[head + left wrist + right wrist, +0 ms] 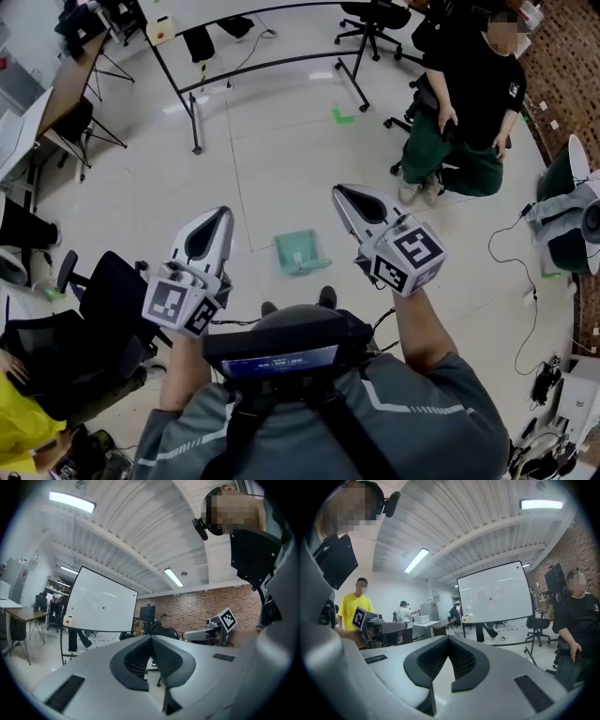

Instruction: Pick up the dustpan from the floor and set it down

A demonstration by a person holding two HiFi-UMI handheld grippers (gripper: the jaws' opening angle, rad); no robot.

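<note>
A pale green dustpan lies on the light floor just ahead of my feet, between the two grippers in the head view. My left gripper is held level to the dustpan's left, well above the floor, its jaws closed together with nothing in them. My right gripper hangs to the dustpan's right, also shut and empty. In the left gripper view the left gripper points across the room at a whiteboard; the dustpan is out of sight there. The right gripper likewise shows its jaws meeting at the tip.
A person in a black top sits on a chair at the back right. A whiteboard's wheeled frame stands behind the dustpan. A black office chair is close on my left, a cable on the right.
</note>
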